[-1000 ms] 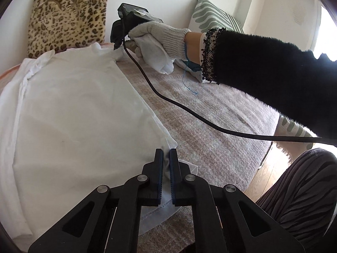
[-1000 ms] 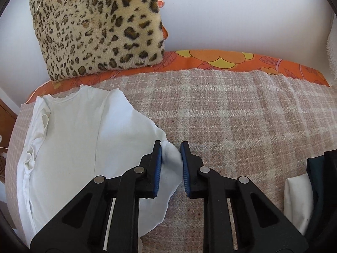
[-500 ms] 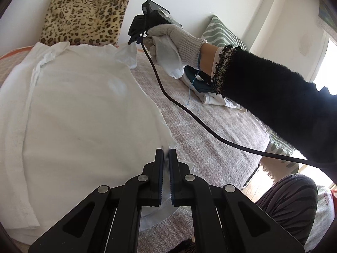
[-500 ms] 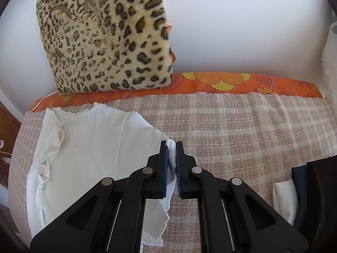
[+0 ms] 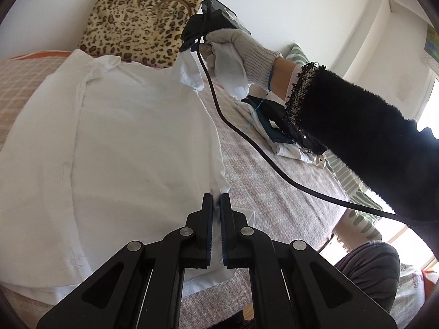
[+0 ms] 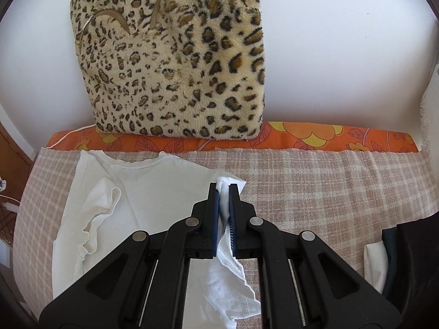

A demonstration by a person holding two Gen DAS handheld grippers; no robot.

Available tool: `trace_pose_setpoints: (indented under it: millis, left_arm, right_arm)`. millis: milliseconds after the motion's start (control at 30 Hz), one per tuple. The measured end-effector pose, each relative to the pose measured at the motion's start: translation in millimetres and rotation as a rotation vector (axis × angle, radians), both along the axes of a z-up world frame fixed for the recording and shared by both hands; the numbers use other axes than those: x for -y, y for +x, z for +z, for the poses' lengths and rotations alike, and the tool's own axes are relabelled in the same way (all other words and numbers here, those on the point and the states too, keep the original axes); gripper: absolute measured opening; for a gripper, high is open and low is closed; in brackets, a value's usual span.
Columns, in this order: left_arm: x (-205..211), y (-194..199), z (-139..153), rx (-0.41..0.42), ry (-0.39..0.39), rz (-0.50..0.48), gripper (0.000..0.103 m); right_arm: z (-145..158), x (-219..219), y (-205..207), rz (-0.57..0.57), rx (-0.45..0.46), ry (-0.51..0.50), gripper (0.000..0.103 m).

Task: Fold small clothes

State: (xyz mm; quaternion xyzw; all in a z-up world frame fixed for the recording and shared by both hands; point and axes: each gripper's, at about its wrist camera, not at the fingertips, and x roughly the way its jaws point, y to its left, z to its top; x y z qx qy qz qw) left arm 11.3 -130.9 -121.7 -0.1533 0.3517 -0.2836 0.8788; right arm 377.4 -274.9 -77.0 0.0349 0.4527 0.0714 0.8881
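Note:
A small white shirt point(image 5: 123, 142) lies spread on the checked pink bed cover point(image 5: 274, 192). My left gripper point(image 5: 216, 200) is shut on the shirt's near right edge by the hem. In the right wrist view the same white shirt point(image 6: 142, 192) shows its neckline toward the leopard cushion, and my right gripper point(image 6: 224, 189) is shut on its right sleeve, lifted off the cover. The left wrist view also shows the right gripper point(image 5: 192, 41) at the far corner, held by a gloved hand point(image 5: 241, 49), with the sleeve hanging from it.
A leopard-print cushion point(image 6: 175, 63) leans on the white wall behind an orange floral sheet point(image 6: 315, 137). A pile of dark and white clothes point(image 5: 277, 128) lies to the right on the cover. A black cable point(image 5: 247, 137) trails over the bed. A striped pillow point(image 5: 354, 181) sits at the bed's edge.
The right gripper closed on the shirt's sleeve and rose, lifting it off the cover. The left gripper, still clamped on the hem edge, shifted sideways and rolled.

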Motion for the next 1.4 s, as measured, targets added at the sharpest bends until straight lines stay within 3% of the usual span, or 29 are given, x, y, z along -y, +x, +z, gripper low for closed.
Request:
trace_pose_setpoints:
  millis: [367,700,1033,1200,1267,1333,1400]
  left_arm:
    - [-42,-7,-7,-0.035,-0.059,0.097,0.004]
    - [-66,-10,-18,-0.062,-0.094,0.152,0.003]
    - [-79,-13,-26,-0.086,-0.114,0.175,0.003]
    - [-83,-11,-24,-0.106,-0.113,0.182,0.006]
    - [-82,-12,-20,-0.11,-0.092,0.182,0.012]
    - [-82,-17,-13,-0.097,-0.083,0.181,0.021]
    - [-83,-24,-5,-0.081,-0.066,0.18,0.028]
  right_arm:
    - [10,-75,5,0.058,0.012,-0.026,0.007]
    - [-3,-142,11,0.121,0.005,-0.076,0.007]
    - [-12,-161,21,0.118,-0.003,-0.088,0.007]
    - [-26,-169,24,0.176,-0.074,-0.046,0.008]
    - [-21,-165,20,0.185,-0.081,-0.01,0.017]
    - [-5,-151,11,0.172,-0.043,0.037,0.039]
    - [13,-132,-1,0.16,-0.008,0.078,0.048]
